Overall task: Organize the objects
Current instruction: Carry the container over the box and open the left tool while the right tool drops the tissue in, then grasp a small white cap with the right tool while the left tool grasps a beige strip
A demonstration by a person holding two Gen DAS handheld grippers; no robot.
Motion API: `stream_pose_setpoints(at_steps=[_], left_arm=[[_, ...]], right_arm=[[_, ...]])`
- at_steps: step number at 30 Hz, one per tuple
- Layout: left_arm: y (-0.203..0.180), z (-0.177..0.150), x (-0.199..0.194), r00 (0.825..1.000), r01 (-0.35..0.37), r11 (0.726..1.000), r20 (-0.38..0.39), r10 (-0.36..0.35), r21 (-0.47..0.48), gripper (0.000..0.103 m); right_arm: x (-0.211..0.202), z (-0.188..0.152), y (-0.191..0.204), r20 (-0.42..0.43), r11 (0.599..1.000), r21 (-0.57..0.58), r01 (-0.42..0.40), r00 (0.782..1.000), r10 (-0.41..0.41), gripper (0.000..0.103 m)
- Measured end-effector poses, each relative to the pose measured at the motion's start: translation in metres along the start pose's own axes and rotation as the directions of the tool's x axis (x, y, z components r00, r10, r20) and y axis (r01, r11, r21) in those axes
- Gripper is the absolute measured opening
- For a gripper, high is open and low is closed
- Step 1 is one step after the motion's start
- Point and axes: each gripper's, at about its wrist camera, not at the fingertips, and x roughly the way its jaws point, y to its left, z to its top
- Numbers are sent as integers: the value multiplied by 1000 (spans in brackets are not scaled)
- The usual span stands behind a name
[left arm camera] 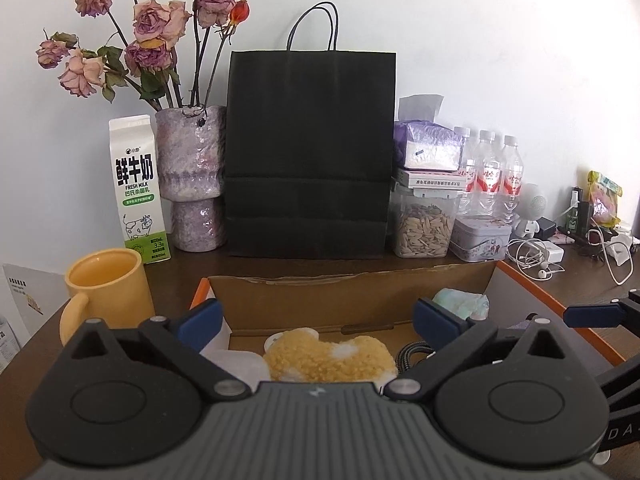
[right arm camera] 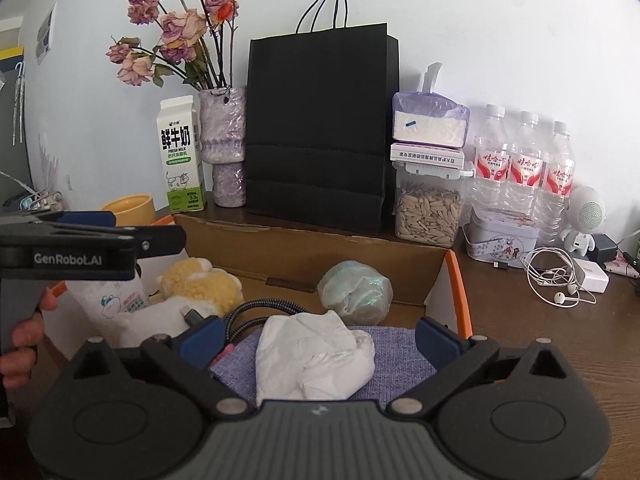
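Note:
An open cardboard box (left arm camera: 320,292) with orange edges sits on the brown table; it also shows in the right wrist view (right arm camera: 304,248). Inside lie a yellow plush toy (left arm camera: 328,360) (right arm camera: 204,280), a crumpled white tissue (right arm camera: 316,356) on a purple cloth (right arm camera: 400,344), a braided black cable (right arm camera: 256,308), a greenish wrapped bundle (right arm camera: 356,288) (left arm camera: 462,304) and a white pouch (right arm camera: 116,300). My left gripper (left arm camera: 318,322) is open and empty above the plush toy. My right gripper (right arm camera: 318,340) is open and empty above the tissue.
Behind the box stand a black paper bag (left arm camera: 308,152), a milk carton (left arm camera: 138,188), a vase of dried roses (left arm camera: 192,176), a seed jar (left arm camera: 422,228), water bottles (right arm camera: 524,172) and a tin (right arm camera: 502,240). A yellow mug (left arm camera: 108,292) sits left. White earphones (right arm camera: 556,276) lie right.

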Motion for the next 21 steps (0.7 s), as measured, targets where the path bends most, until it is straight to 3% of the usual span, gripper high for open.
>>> stream_pose_setpoints(at_steps=[7, 21], left_arm=[[-3, -4, -16, 1000, -2, 999, -18, 2, -37, 103], [-22, -21, -84, 995, -94, 995, 25, 95, -42, 103]], right_arm=[[-11, 0, 5, 25, 1000, -25, 11, 1000, -10, 102], [-59, -13, 10, 60, 996, -79, -52, 997, 56, 102]])
